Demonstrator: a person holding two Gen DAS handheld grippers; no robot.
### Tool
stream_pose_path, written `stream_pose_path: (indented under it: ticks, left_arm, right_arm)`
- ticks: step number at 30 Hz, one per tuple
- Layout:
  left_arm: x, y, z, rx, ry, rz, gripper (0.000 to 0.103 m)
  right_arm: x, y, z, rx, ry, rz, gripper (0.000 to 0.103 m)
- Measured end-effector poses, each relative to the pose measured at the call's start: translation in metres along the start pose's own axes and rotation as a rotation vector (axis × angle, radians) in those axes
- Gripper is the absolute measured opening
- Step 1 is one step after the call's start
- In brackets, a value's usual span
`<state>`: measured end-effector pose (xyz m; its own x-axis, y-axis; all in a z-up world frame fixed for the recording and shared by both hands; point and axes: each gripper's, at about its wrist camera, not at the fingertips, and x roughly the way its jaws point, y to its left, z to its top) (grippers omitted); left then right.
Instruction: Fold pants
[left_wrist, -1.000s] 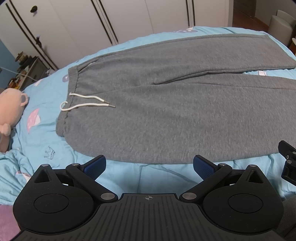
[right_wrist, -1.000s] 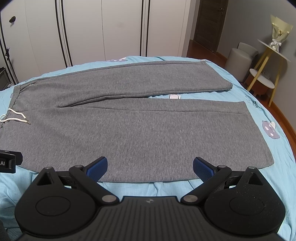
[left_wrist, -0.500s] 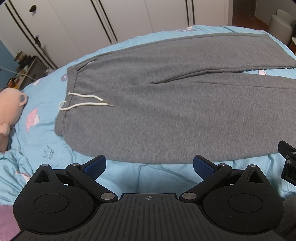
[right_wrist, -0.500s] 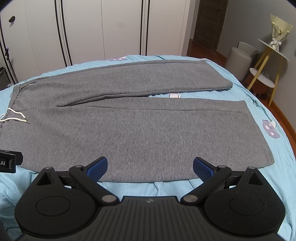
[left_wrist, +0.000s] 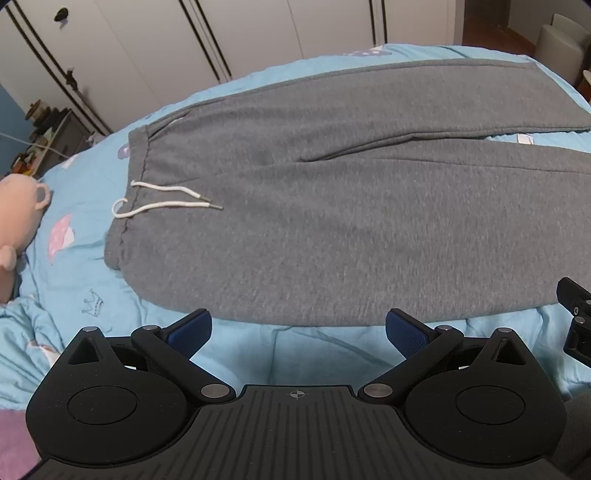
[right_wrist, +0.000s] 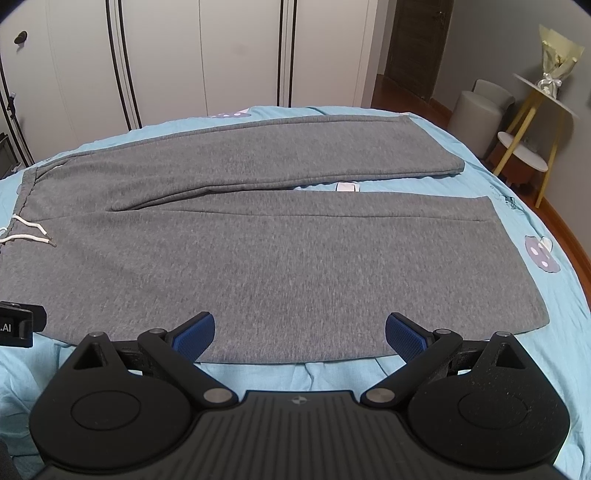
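Two grippers have barely shifted in the last second: left gripper (left_wrist: 298, 326) and right gripper (right_wrist: 300, 328) hover wide apart and empty over the near edge of the grey sweatpants (right_wrist: 258, 266), spread flat across the frame's middle on the blue bed (left_wrist: 74, 266); folding hasn't begun.

The gray pants (right_wrist: 280, 258) lie flat and take up most of the blue bed (right_wrist: 554, 295). A bare strip of bed runs along the near edge, just in front of the left gripper (left_wrist: 298, 328) and right gripper (right_wrist: 300, 330), both spread wide. A pink plush toy (left_wrist: 18, 206) sits beside the waistband end. A small yellow-legged table (right_wrist: 535, 122) stands past the leg ends.
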<state>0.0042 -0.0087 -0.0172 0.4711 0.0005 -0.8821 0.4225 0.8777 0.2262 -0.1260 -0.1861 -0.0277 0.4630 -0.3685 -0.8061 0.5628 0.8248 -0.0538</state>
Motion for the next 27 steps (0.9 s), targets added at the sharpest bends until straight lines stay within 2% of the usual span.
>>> stream_pose_path:
  ticks: [27]
  left_arm:
    - [0.014, -0.005, 0.007, 0.007, 0.027, 0.004, 0.103]
  right_arm:
    - [0.011, -0.007, 0.001, 0.021, 0.016, 0.002, 0.099]
